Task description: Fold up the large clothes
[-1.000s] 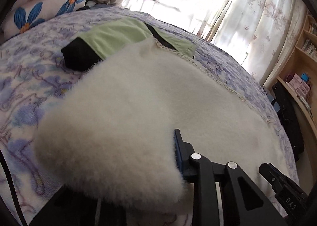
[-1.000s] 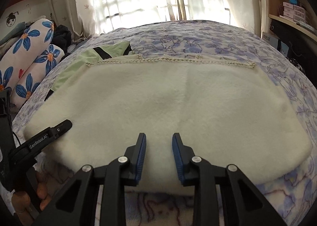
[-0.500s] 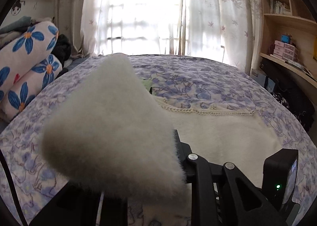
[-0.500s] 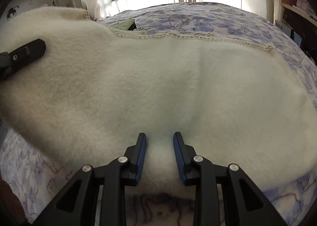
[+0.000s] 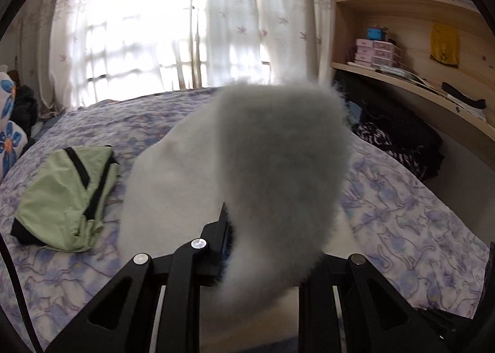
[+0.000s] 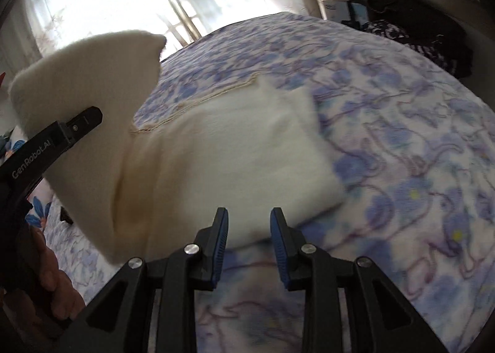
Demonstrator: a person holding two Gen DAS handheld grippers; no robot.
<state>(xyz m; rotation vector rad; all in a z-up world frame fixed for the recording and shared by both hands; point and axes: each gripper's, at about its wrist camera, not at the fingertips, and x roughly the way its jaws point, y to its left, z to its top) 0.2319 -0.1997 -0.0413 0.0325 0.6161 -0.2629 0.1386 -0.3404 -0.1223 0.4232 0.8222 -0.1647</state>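
A large cream fleece garment (image 6: 235,154) lies on the bed, its left side lifted in the air. My left gripper (image 5: 247,247) is shut on the garment's raised edge (image 5: 278,167), which drapes over and hides its right finger. It also shows at the left in the right wrist view (image 6: 80,120), holding the raised flap (image 6: 92,74). My right gripper (image 6: 249,229) is open at the garment's near edge, with nothing between its fingers.
The bed has a blue floral cover (image 6: 402,136). A folded green and black garment (image 5: 68,195) lies at its left. Dark clothes (image 5: 399,139) are piled at the right under a wooden shelf (image 5: 417,89). Curtains (image 5: 154,28) hang behind. Floral pillows (image 5: 9,136) sit far left.
My left gripper has lifted the garment's left side higher and carried it to the right, uncovering the green garment. My right gripper has stayed open at the near edge.
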